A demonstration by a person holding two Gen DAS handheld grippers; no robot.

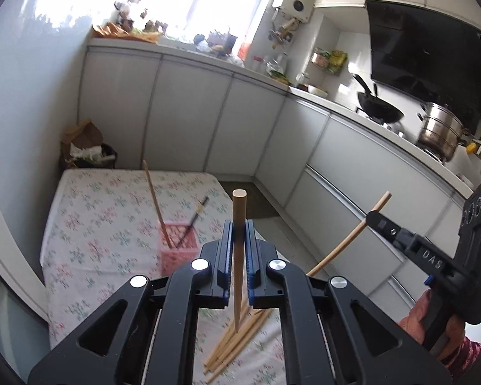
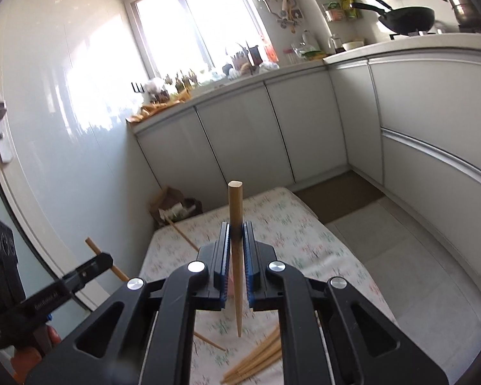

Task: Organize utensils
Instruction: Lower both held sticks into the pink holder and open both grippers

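Observation:
My left gripper (image 1: 239,228) is shut on a wooden chopstick (image 1: 239,266) and holds it upright above the floral-cloth table (image 1: 89,211). My right gripper (image 2: 236,230) is shut on another wooden chopstick (image 2: 236,256), also upright. The right gripper shows at the right of the left wrist view (image 1: 373,216) with its chopstick (image 1: 343,243). The left gripper shows at the left of the right wrist view (image 2: 104,260). A pink basket (image 1: 179,247) on the table holds a wooden chopstick (image 1: 155,202) and a black one (image 1: 193,221). Several loose chopsticks (image 1: 237,340) lie on the cloth below the grippers.
White kitchen cabinets (image 1: 240,122) run along the far side and right. A wok (image 1: 380,109) and a steel pot (image 1: 439,131) stand on the stove. A bin with a paper bag (image 1: 86,147) sits in the corner behind the table. A brown floor mat (image 2: 339,199) lies beyond the table.

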